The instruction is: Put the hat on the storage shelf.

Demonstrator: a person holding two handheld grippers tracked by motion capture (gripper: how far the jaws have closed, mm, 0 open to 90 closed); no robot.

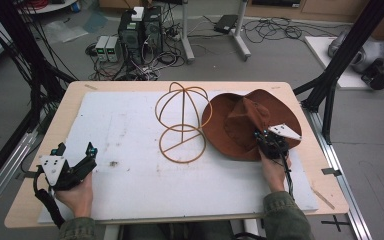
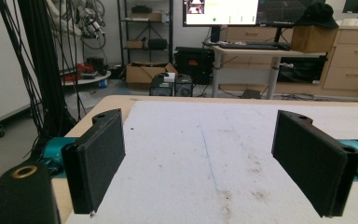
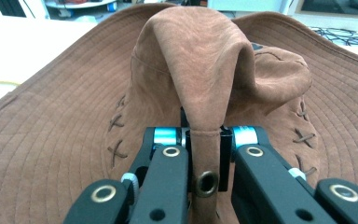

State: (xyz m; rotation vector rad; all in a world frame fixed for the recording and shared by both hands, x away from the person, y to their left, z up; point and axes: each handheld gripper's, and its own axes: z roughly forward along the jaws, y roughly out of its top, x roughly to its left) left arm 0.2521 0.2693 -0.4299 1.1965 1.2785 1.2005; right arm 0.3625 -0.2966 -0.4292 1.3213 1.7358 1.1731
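At the left, the left gripper [image 1: 75, 152] rests low over the white foam mat [image 1: 130, 175], its jaws spread wide with only bare mat between them. Ahead and to the right of those jaws stands the tan wire hat stand [image 1: 182, 122]. Farther right, the right gripper [image 3: 204, 161] has its jaws pressed together on a raised fold of the brown suede wide-brimmed hat [image 3: 214, 70], whose brim spreads around and beyond the jaws.
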